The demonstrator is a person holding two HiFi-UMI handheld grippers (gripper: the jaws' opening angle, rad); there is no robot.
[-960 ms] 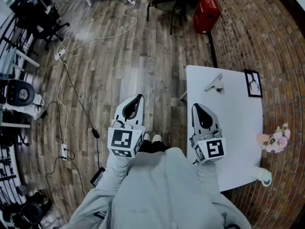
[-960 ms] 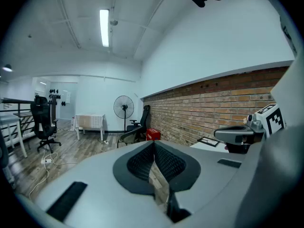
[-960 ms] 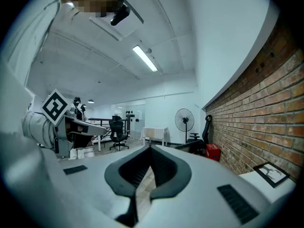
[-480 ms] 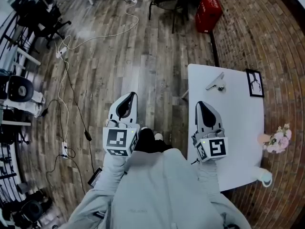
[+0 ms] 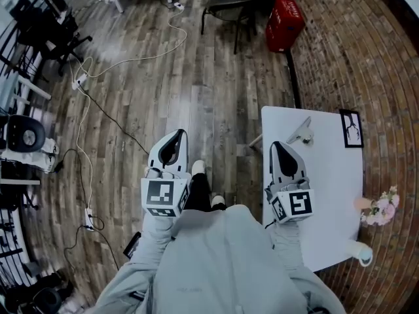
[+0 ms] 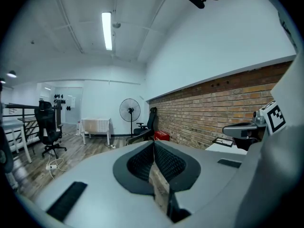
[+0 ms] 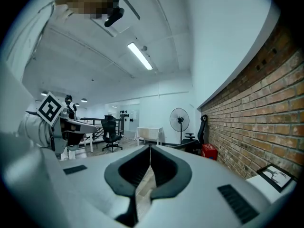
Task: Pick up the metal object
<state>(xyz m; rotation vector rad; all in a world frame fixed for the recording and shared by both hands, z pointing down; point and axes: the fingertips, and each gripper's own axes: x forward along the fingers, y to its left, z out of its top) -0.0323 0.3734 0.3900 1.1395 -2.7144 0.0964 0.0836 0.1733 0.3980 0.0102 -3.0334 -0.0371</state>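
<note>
Head view shows a white table on the person's right, standing on a wooden floor. The right gripper hovers above the table's left edge. The left gripper hangs off the table entirely, above the floor. A framed picture sits at the far-right corner. The metal object lies near the table's far edge, close to the far-left corner, ahead of the right gripper and apart from it.

Left gripper view and right gripper view both look out level across the room rather than down at the table. In each, the two jaws meet at their tips with nothing between them.

Judging from this, the task is at its very start: the approach, with no contact made. The next move likely calls for the right gripper to part its jaws, tip downward and travel toward the far edge. It would then need to line up across a narrow part of the object before closing.
</note>
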